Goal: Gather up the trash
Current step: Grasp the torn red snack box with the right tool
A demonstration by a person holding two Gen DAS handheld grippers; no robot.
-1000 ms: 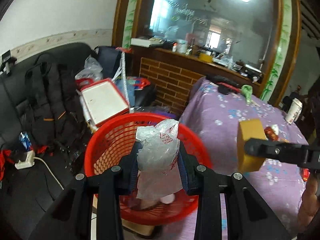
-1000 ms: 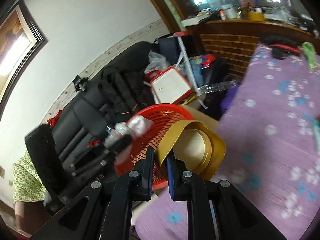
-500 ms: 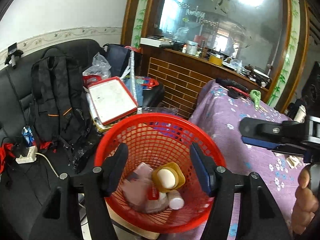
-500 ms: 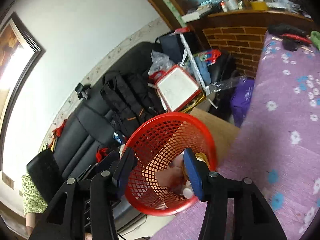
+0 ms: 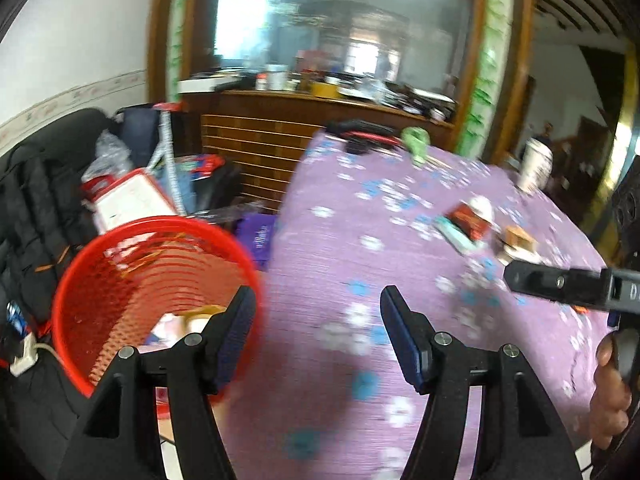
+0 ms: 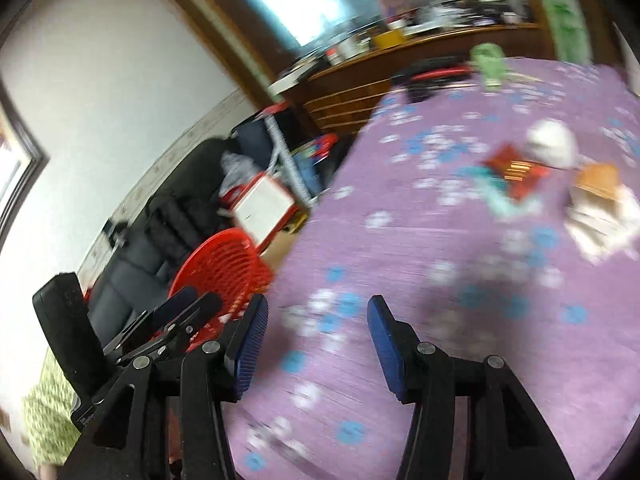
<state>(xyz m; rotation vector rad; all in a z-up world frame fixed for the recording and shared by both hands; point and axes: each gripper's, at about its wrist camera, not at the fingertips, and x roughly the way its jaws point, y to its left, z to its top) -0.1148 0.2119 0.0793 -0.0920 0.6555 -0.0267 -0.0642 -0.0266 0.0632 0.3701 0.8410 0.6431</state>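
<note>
Both tools hang spread and empty over the purple flowered surface, a stance that suggests they are between loads. The left tool sits beside the red basket, which stands off the surface's left edge with scraps inside. The right tool points across the cloth toward the remaining trash: a red packet, a teal scrap, a white wad and a tan box, clustered well ahead and to the right of both tools.

Motion-blurred litter on the purple cloth, unidentifiable; basket contents mostly hidden behind its mesh.
</note>
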